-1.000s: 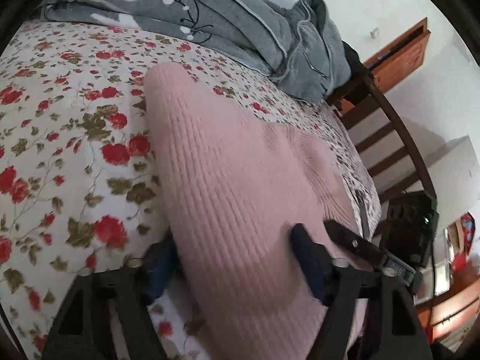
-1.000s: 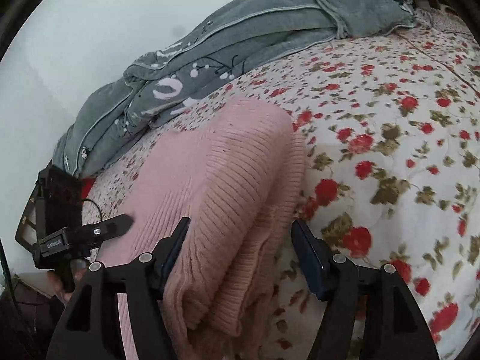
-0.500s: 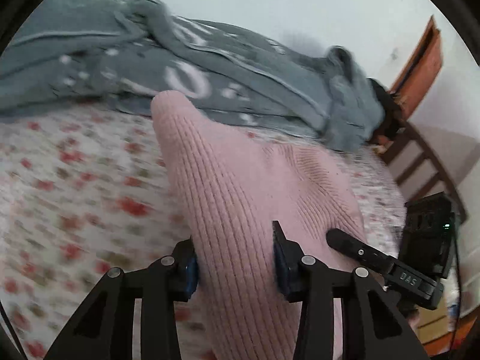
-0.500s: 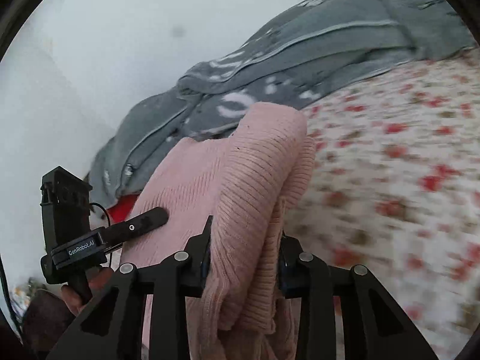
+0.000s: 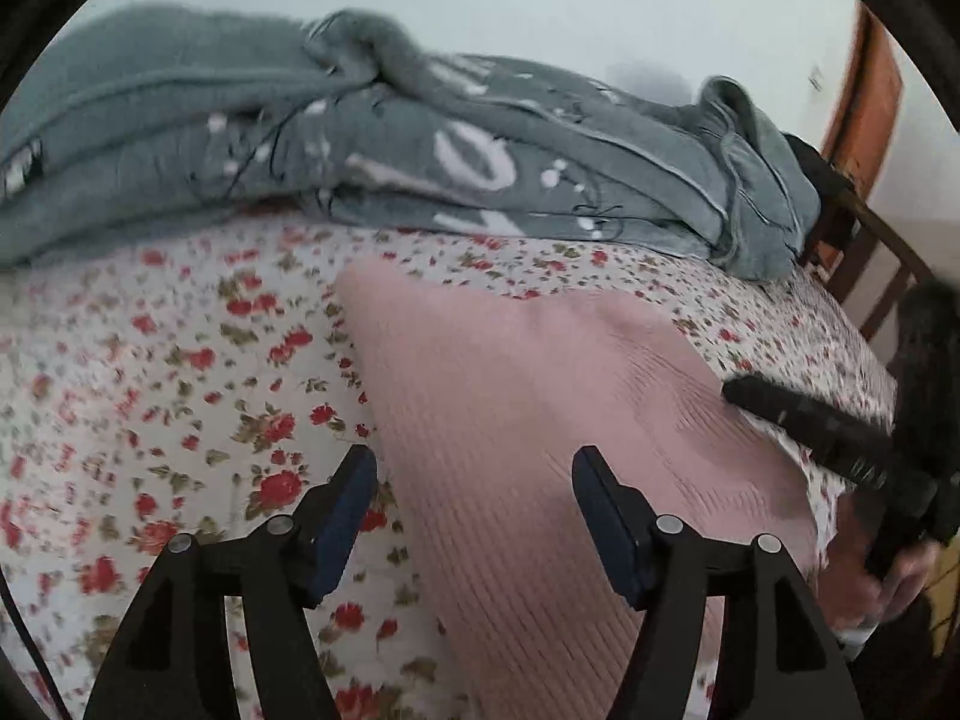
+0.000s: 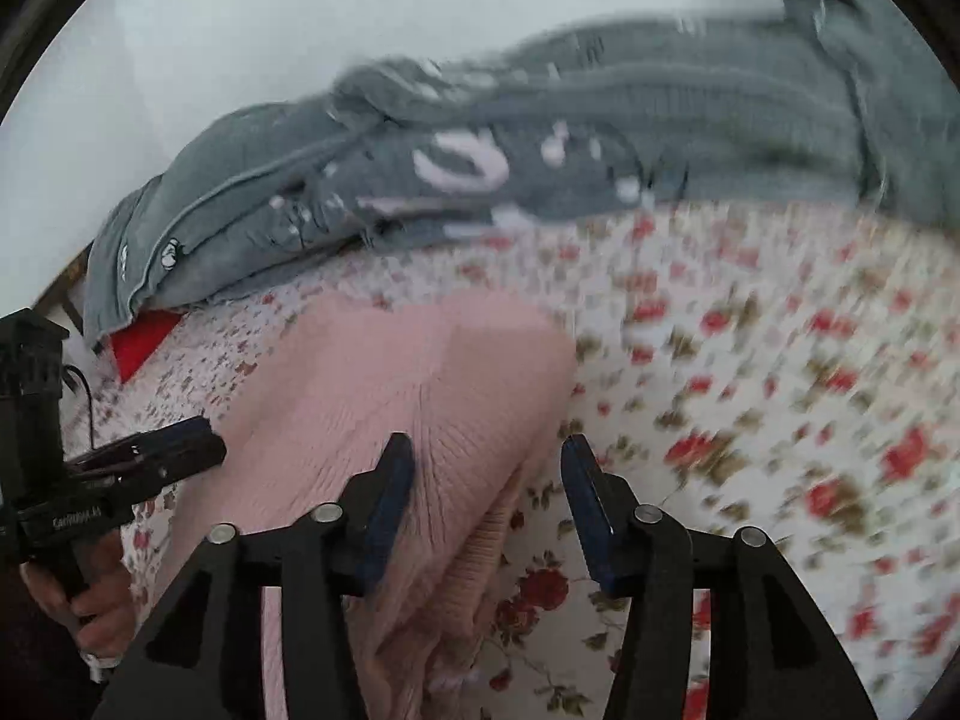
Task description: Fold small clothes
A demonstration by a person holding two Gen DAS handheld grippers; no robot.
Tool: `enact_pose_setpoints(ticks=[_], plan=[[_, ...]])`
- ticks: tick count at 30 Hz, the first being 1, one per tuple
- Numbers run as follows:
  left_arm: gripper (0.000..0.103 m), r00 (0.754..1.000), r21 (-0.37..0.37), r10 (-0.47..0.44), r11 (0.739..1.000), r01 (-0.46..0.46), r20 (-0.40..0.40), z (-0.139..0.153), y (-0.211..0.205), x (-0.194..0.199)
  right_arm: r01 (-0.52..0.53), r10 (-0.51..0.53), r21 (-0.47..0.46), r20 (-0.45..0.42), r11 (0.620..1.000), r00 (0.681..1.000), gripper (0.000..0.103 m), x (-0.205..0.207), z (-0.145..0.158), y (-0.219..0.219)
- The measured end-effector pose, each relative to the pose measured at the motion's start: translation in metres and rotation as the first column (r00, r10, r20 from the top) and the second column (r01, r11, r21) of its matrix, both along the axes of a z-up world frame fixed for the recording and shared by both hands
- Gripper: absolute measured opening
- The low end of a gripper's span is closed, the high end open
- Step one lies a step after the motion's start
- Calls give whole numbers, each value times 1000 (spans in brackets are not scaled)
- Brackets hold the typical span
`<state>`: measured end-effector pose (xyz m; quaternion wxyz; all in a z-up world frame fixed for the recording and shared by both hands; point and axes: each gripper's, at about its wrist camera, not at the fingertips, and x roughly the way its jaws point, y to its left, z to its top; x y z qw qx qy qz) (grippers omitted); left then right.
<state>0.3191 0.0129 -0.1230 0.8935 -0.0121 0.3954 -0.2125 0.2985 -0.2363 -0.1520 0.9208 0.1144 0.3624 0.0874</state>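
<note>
Release is what has changed: half a second ago both tools were clamped on the pink knit garment (image 5: 540, 420), which was lifted; now the jaws of the left hand-held gripper (image 5: 474, 510) are spread apart around its near left edge, and those of the right hand-held gripper (image 6: 487, 498) are spread apart around its near right edge. The garment is laid folded on the floral bedsheet (image 5: 180, 360), with the grey blanket (image 5: 420, 150) at 12 o'clock. The fold is judged set down, perhaps complete. White lettering is seen on the left tool's body in the right view, too blurred to be read; a large "O" is printed on the blanket.
</note>
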Motion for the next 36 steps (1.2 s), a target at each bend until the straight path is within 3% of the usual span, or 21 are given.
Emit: enact_pose_setpoints(ticks=[3, 6, 8, 10, 14, 20, 24, 27, 31, 36], plan=[[66, 999, -7, -12, 1000, 13, 33, 8, -8, -15, 8, 3, -93, 116, 996, 993, 51, -19, 25, 20], [66, 999, -2, -19, 1000, 19, 36, -2, -20, -32, -29, 63, -187, 180, 982, 982, 46, -31, 26, 47], [69, 997, 60, -2, 998, -3, 77, -12, -25, -49, -69, 108, -244, 152, 967, 982, 26, -33, 8, 57], [69, 997, 89, -18, 996, 11, 77, -19, -27, -56, -26, 47, -286, 67, 958, 997, 24, -24, -16, 51], [69, 998, 62, -18, 998, 14, 64, -13, -18, -58, -18, 22, -128, 27, 992, 999, 29, -19, -19, 22], [69, 995, 14, 29, 999, -30, 94, 4, -11, -41, -15, 20, -140, 30, 990, 999, 35, -25, -25, 26], [69, 997, -11, 27, 1000, -26, 68, 12, -14, -7, -20, 21, -65, 10, 998, 1000, 36, -25, -22, 17], [69, 999, -52, 7, 999, -4, 52, 13, -17, 12, -12, 15, -79, 45, 997, 999, 36, -27, -10, 15], [69, 998, 21, -24, 1000, 23, 66, 11, -29, 40, -6, 15, -122, 75, 993, 997, 36, -19, -3, 18], [70, 998, 30, -66, 997, 66, 8, -1, -27, 72, 22, -16, -59, 92, 998, 996, 33, 2, 6, 1]])
